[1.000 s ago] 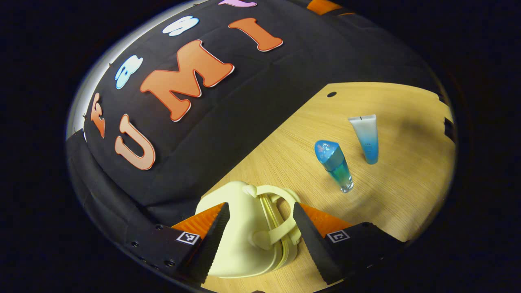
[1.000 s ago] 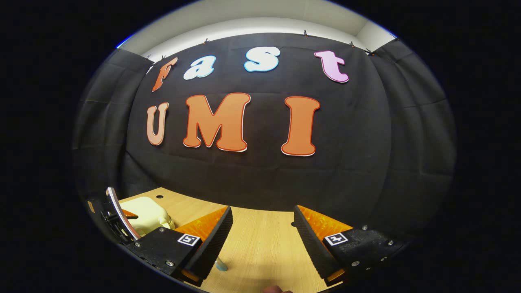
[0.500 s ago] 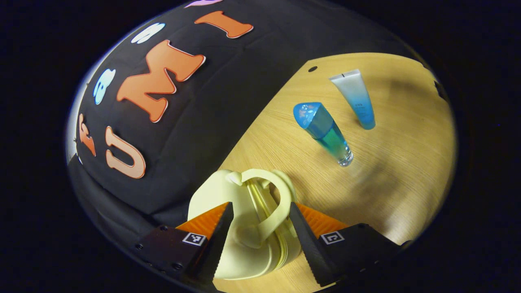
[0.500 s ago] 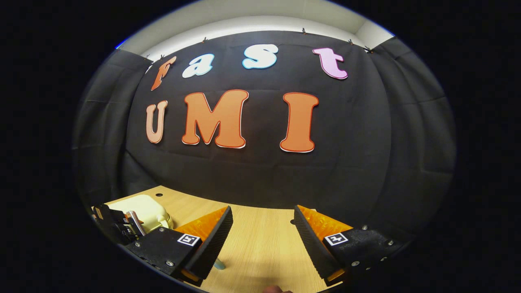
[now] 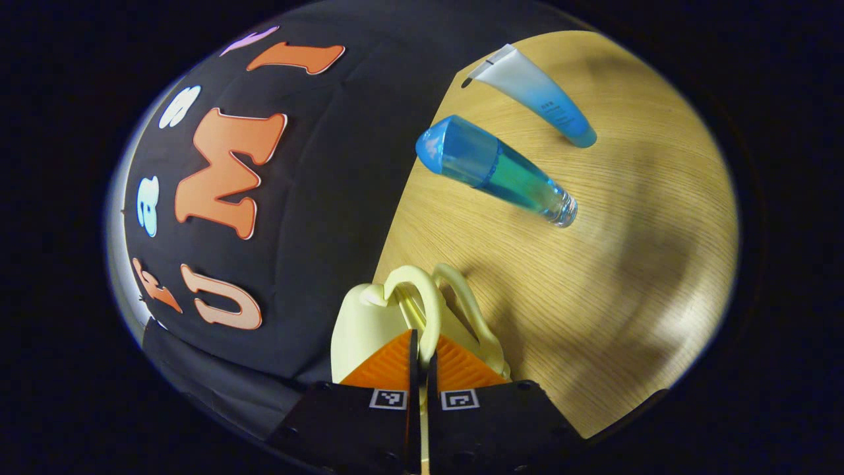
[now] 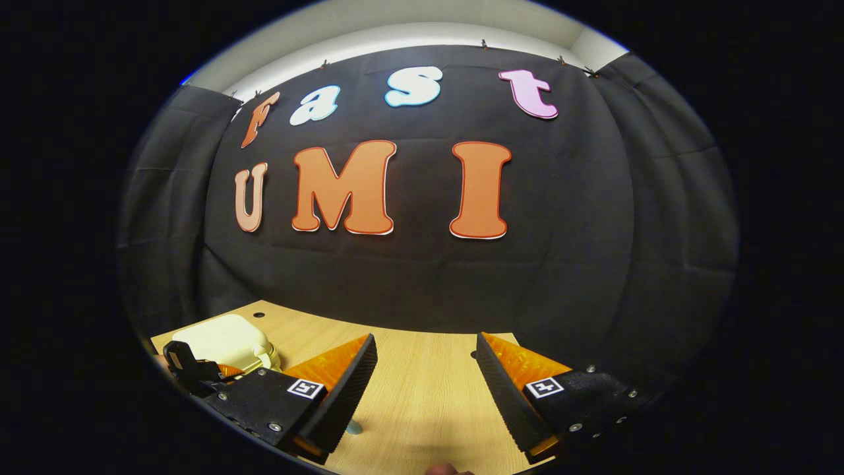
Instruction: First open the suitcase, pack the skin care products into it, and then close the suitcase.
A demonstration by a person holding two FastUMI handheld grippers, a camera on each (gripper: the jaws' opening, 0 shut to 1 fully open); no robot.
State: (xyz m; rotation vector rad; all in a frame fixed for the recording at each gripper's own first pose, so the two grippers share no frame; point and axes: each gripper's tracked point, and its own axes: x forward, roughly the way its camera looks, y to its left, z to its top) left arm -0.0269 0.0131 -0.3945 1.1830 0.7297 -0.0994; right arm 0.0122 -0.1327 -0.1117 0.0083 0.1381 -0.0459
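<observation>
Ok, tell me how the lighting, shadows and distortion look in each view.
Left gripper view: fisheye bends the table edge; soft broad shadows cross the wood; bright highlights on the blue bottle; the tube stays sharp. Right gripper view: even, dim light, curved wall, the suitcase squeezed at the rim.

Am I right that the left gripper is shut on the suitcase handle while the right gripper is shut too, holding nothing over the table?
Not quite. The left gripper is shut on the suitcase handle, as the left gripper view shows. But in the right gripper view the right gripper is open, holding nothing over the table.
</observation>
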